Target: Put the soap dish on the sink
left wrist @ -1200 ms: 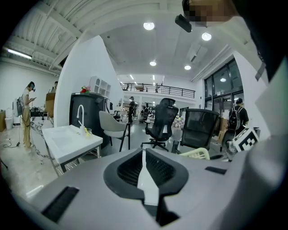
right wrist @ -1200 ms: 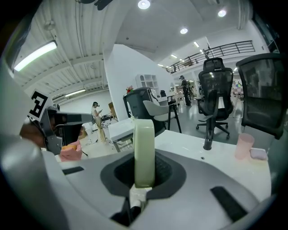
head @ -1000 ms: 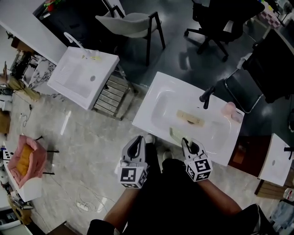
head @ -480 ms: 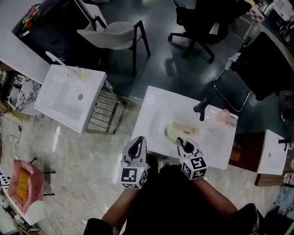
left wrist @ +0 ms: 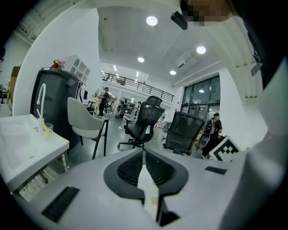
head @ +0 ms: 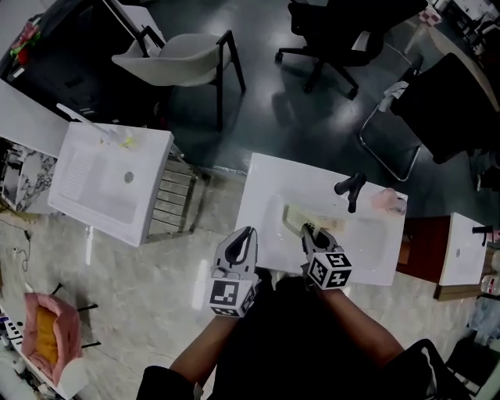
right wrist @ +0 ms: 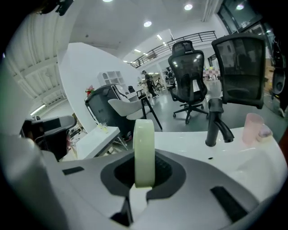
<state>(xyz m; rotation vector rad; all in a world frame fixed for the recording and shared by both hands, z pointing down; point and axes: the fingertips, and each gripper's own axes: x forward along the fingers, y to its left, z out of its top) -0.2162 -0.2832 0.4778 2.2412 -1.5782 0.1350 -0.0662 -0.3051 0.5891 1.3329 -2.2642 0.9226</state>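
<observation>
A pale green soap dish stands on edge between the jaws of my right gripper, which is shut on it. It hangs over the basin of the white sink, near the front rim. At the sink's back stand a black faucet and a pink cup. A beige bar lies in the basin, partly hidden by the gripper. My left gripper is shut and holds nothing, just off the sink's front left edge.
A second white sink stands to the left with a slatted rack beside it. A grey chair and black office chairs stand beyond on the dark floor. A small white cabinet sits at right.
Both grippers have moved forward toward the sink. The right one has carried the soap dish from the front rim out over the basin, rolling as it went.
</observation>
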